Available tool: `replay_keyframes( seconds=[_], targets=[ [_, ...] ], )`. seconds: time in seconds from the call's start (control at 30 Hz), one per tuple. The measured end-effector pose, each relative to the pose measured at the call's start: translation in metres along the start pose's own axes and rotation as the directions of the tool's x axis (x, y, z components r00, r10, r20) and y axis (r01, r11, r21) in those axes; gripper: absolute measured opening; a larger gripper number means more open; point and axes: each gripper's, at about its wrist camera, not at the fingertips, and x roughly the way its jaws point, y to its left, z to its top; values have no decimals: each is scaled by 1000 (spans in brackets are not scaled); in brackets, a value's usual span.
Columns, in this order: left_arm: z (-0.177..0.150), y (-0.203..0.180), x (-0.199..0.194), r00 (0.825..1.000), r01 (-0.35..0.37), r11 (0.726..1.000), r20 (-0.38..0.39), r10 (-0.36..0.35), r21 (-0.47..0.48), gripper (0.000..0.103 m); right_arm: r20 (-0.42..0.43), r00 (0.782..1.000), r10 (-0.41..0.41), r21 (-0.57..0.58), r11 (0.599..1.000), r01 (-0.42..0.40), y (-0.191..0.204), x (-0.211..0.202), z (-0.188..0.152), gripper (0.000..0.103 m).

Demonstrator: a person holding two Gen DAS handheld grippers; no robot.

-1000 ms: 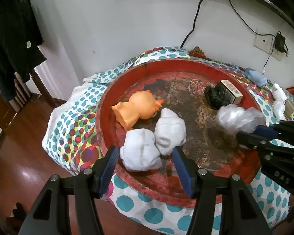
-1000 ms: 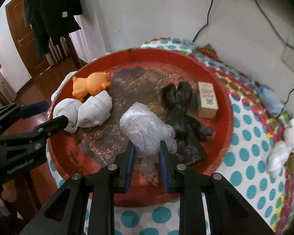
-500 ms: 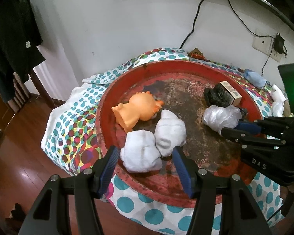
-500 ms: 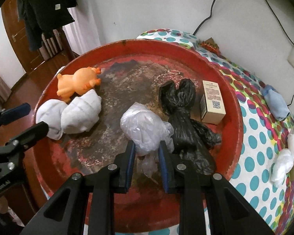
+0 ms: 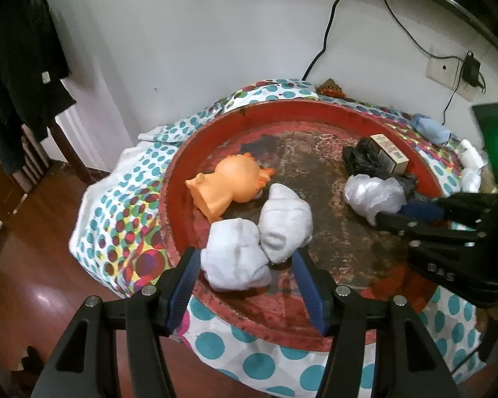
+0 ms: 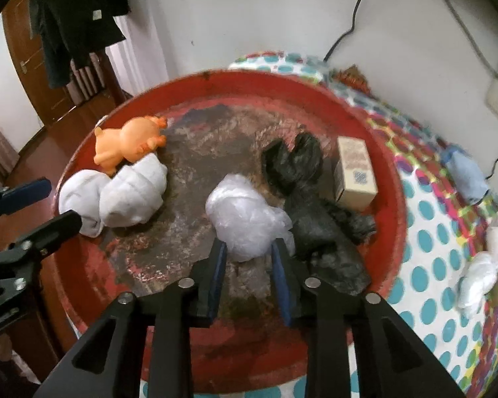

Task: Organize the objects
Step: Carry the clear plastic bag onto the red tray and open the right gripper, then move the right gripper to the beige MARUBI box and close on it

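Clear plastic bag (image 6: 245,222) sitting in red tray (image 6: 393,199), touching black bag (image 6: 312,205). My right fingers (image 6: 248,258) spreading off it now. Left fingers (image 5: 245,268) hanging apart, holding nothing, over white socks (image 5: 255,238).

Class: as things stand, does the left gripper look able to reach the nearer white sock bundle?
Probably yes. The left gripper has open jaws, and the nearer white sock bundle lies just ahead between them in the red tray, with nothing in the way.
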Motion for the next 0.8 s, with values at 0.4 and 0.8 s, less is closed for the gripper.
replay_keyframes(
  seconds=[0.4, 0.8],
  targets=[
    [-1, -10, -2, 1000, -1, 1000, 4, 1, 29, 59, 69, 997, 18, 36, 999, -21, -12, -49, -15, 46],
    [-4, -35, -7, 1000, -8, 996, 27, 5, 85, 59, 79, 991, -106, 159, 983, 92, -96, -93, -80, 51]
  ],
)
